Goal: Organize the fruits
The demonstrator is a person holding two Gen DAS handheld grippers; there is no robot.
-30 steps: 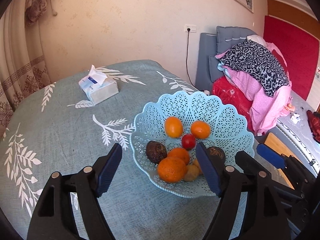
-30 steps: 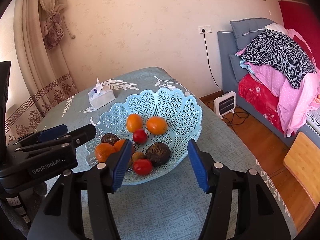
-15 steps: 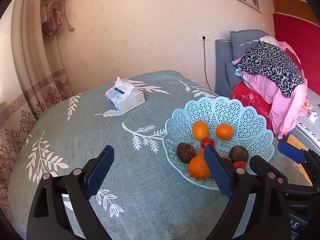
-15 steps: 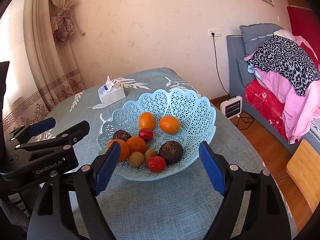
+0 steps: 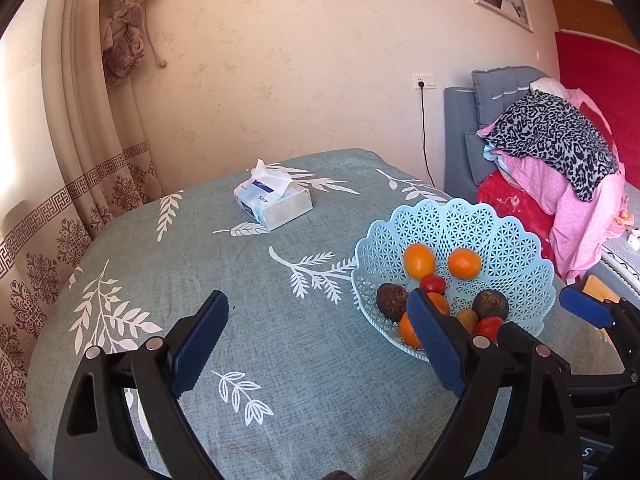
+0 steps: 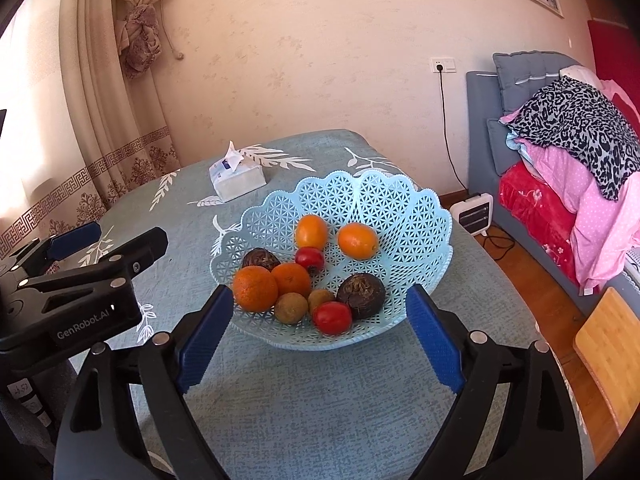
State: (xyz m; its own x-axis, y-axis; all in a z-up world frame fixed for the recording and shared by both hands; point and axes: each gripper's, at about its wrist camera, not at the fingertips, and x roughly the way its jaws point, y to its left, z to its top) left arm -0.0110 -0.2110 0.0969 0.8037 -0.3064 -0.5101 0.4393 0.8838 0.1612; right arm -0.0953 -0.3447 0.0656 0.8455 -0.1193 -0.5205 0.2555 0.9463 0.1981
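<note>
A light blue lattice fruit basket (image 6: 384,200) (image 5: 516,240) stands on the table's right part. It holds several oranges (image 6: 256,288), two red tomatoes (image 6: 332,317), two dark brown fruits (image 6: 361,289) and two small tan fruits (image 6: 291,308). My right gripper (image 6: 320,336) is open and empty, just in front of the basket's near rim. My left gripper (image 5: 320,344) is open and empty, over the cloth left of the basket; its right finger (image 5: 436,344) hides part of the fruit.
A tissue pack (image 5: 274,200) lies at the back of the round table with its teal leaf-print cloth (image 5: 240,280). Curtains (image 5: 80,120) hang at left. A bed with piled clothes (image 5: 560,160), a small heater (image 6: 474,214) and a wooden stool (image 6: 608,352) stand to the right.
Both grippers have pulled back and away from the basket. The left one has also swung left, so the basket now sits at the right of its view. Both stay open.
</note>
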